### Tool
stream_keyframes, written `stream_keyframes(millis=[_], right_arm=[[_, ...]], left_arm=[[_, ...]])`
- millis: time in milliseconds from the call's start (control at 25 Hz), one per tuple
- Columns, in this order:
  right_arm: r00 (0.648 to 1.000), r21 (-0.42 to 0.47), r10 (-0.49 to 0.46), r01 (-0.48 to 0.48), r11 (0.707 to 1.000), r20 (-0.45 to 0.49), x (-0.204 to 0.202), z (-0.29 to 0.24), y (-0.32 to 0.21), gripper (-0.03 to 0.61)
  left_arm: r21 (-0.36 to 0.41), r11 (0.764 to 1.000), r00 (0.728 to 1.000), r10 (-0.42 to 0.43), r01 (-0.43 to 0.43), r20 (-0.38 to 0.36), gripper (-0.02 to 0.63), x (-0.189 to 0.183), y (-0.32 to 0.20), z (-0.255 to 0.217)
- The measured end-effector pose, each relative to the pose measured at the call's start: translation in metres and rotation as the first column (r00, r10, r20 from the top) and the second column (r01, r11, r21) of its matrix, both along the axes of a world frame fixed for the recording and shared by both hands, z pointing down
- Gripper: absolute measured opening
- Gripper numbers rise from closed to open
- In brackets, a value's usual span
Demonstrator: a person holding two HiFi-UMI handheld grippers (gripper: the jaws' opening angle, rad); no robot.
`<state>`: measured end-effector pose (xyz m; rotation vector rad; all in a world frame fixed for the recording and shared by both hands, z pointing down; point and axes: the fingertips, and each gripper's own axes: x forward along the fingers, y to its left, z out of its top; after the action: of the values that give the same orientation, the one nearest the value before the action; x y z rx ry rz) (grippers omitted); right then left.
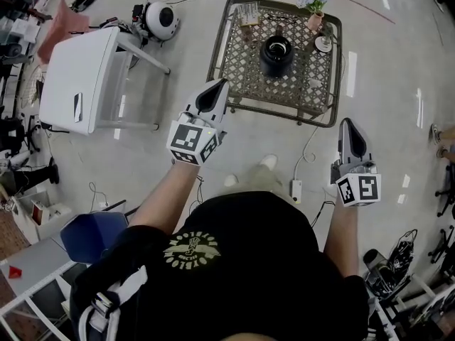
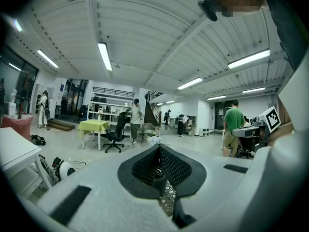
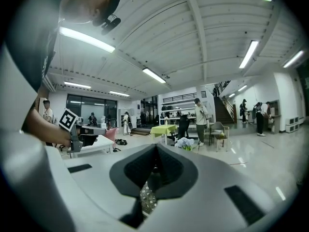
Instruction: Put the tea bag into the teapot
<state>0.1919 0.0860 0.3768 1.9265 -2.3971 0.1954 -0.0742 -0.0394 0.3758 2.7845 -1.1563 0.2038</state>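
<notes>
— So, where's the teapot [image 1: 276,54]?
— On the middle of the lattice table [image 1: 245,77]. A flower vase [image 1: 313,6] is beyond it to the right and a clear holder [image 1: 248,11] beyond it to the left.
— The grippers?
— The left gripper [image 1: 219,87] and right gripper [image 1: 348,126] are nearer than the teapot. Both have their jaws pressed together, with nothing between.
— The tea bag?
— Too small to tell.

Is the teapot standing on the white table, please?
No, the teapot stands on the lattice table, well apart from the white table.
</notes>
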Motion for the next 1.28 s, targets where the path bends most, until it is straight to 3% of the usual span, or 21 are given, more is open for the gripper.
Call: stream_keyframes(millis=[560,1280], right_arm=[[0.996,0.036,-0.040,0.037,0.999,0.079,0.059,-0.005,-0.039,0.008],[0.993,0.041,-0.058,0.054,0.998,0.104,0.059,-0.003,-0.033,0.009]], left_arm=[[0.024,0.997,0.997,-0.075,0.075,0.018,-0.005,0.038,-0.025,-0.012],[0.053,0.993,0.993,-0.110,0.107,0.041,-0.005,0.026,-0.015,-0.033]])
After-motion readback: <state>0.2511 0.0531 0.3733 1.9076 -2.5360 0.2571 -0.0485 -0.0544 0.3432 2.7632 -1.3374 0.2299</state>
